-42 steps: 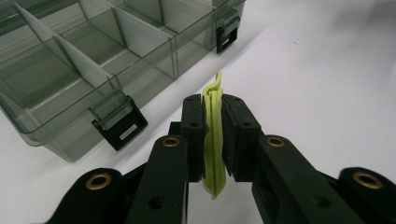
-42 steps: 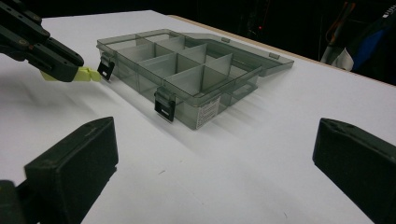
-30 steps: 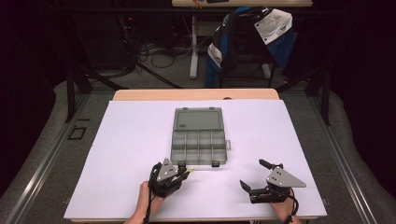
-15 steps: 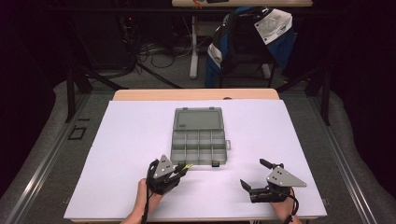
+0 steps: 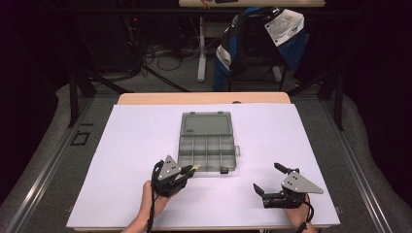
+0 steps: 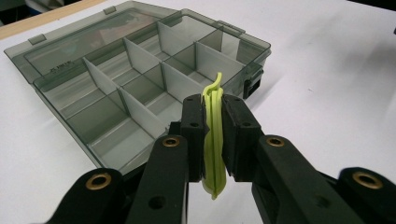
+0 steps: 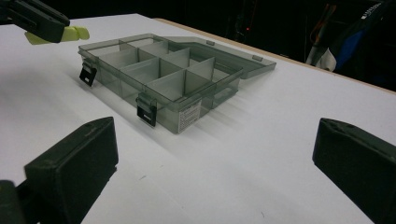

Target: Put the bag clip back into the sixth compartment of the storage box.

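I hold my left gripper (image 5: 190, 169) low over the white table (image 5: 136, 145), just short of the near edge of the grey compartment box (image 5: 206, 145), and its jaws are pressed together on a thin yellow-green strip (image 6: 213, 140) — a looped or folded piece, pinched upright between the two black pads, its curled upper end rising above them and its lower end hanging a little below. Looking along those jaws, the strip stands in front of the box's near row of compartments, not yet over them; from above, its yellow tip (image 5: 195, 168) pokes out toward the box's near left corner, close to it but apart. The box lies open near the middle of the table, its clear lid (image 5: 206, 124) folded flat on the far side, its dividers forming two rows of cells, two black latches (image 7: 146, 109) hanging on the near wall. I cannot tell whether any cell holds something. My right gripper (image 5: 268, 180) rests well to the right of the box, near the table's front edge, jaws spread wide with nothing between them — in its own view the box sits ahead and left, with my left gripper's strip (image 7: 70, 33) showing at the upper left corner.
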Demonstrator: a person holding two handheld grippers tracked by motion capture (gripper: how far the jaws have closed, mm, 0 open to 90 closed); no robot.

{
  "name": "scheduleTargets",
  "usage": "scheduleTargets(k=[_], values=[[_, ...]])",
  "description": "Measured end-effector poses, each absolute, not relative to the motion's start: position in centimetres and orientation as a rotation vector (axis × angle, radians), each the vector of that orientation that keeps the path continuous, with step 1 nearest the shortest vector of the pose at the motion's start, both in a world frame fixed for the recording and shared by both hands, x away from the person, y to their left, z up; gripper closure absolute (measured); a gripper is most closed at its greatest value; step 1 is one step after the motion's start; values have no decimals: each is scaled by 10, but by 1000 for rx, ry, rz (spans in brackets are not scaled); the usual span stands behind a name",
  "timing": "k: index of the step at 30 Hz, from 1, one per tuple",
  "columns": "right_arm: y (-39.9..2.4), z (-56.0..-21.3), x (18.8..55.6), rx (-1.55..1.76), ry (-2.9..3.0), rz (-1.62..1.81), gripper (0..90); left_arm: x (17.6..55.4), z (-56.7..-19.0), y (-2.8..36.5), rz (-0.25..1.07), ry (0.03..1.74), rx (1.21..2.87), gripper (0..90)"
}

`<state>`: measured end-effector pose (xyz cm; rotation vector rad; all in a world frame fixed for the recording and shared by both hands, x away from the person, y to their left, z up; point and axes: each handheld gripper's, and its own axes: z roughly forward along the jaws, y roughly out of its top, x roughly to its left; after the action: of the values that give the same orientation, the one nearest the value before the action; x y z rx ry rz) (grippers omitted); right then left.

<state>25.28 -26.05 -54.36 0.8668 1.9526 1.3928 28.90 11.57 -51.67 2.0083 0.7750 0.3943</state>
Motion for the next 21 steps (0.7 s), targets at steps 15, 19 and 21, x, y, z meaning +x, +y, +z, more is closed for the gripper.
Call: scheduleTargets(k=[15, 19, 21], values=[[-259, -546, 261, 900, 1946, 1384, 0, 301, -507, 113, 410, 758, 2015, 799], [-259, -544, 259, 882, 1944, 1392, 0, 305, -507, 108, 412, 761, 2008, 801], [-259, -543, 259, 883, 1939, 1390, 0, 305, -509, 106, 409, 767, 2006, 800]])
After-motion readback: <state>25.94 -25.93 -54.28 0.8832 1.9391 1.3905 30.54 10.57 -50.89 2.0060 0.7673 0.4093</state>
